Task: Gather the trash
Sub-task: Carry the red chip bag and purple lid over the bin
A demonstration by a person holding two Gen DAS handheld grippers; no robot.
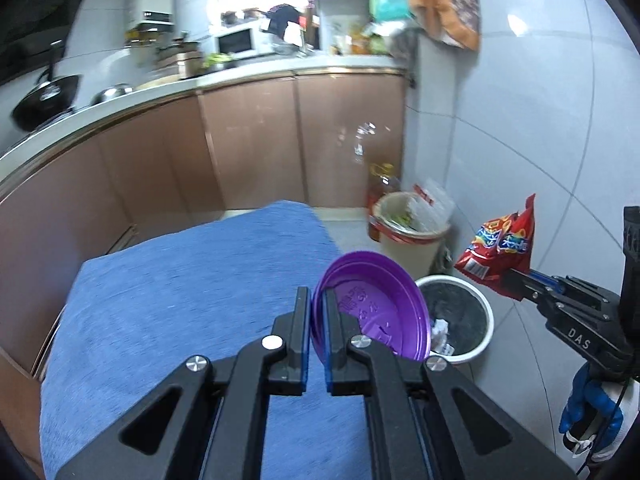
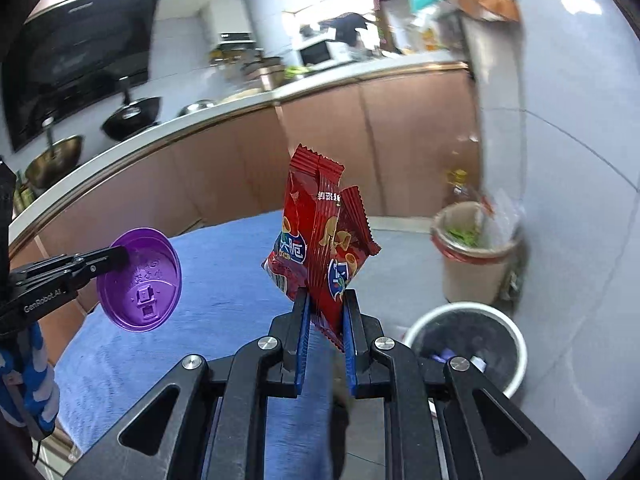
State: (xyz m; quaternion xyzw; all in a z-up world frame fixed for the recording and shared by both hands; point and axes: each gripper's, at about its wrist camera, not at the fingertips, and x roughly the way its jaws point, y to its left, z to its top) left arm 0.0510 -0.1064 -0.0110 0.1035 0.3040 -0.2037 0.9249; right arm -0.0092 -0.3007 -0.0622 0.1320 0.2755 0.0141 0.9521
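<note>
Left gripper (image 1: 317, 300) pinches the lid (image 1: 372, 312) by its rim; right gripper (image 2: 325, 304) pinches a wrapper (image 2: 324, 240). Either could slip short of the bin (image 1: 460, 316).

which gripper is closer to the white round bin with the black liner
Right. The right gripper, holding red snack wrappers, sits beside the white round bin with the black liner. The left gripper, holding a purple plastic lid, is over the blue cloth.

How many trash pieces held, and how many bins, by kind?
Purple lid: 1, in left gripper
Red wrappers: 2, in right gripper
White bin: 1
Beige bin: 1
Total: 5
</note>
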